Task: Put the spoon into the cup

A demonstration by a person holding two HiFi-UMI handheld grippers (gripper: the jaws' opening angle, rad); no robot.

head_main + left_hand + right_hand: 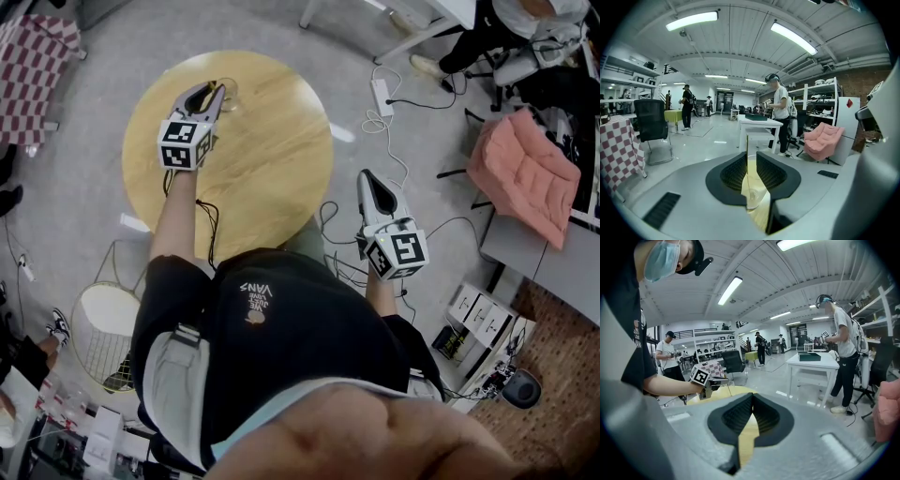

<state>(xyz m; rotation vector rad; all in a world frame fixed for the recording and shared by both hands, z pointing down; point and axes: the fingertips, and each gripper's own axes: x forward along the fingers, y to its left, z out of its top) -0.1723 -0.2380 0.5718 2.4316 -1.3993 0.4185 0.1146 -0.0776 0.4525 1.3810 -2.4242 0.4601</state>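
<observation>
Looking down in the head view, the person is standing at the 6 o'clock edge of a round wooden table (272, 159). The left gripper (217, 93) is reaching across it toward 12 o'clock. Its tips are lying just beside a clear glass cup (231, 94), which is standing near the table's 12 o'clock rim. The right gripper (365, 178) is hanging off the table over grey floor, at about 4 o'clock from the table's centre, with its tips pointing to 12 o'clock. A white power strip (381, 94) is lying on the floor at 2 o'clock. A pink cushioned chair (525, 173) is sitting well apart at 3 o'clock, and a wire basket (103, 328) is standing at 8 o'clock.

In the left gripper view, the left gripper (751, 152) is holding its jaws a little apart, clamping nothing. The cup (753, 194) is showing through the gap, upright on the yellow table (761, 220). The spoon (746, 150) appears to be standing in the cup, seen as a thin line. Its handle is rising toward 12 o'clock past the jaw tips, right alongside the 9 o'clock pad. Whether it is touching that pad I cannot tell.

In the right gripper view, the right gripper (752, 397) is keeping its jaws together at the tips with nothing between them, and the table (746, 437) is showing below. At 10 o'clock the person's forearm (665, 387) is carrying the left gripper's marker cube (699, 376) over the table.
</observation>
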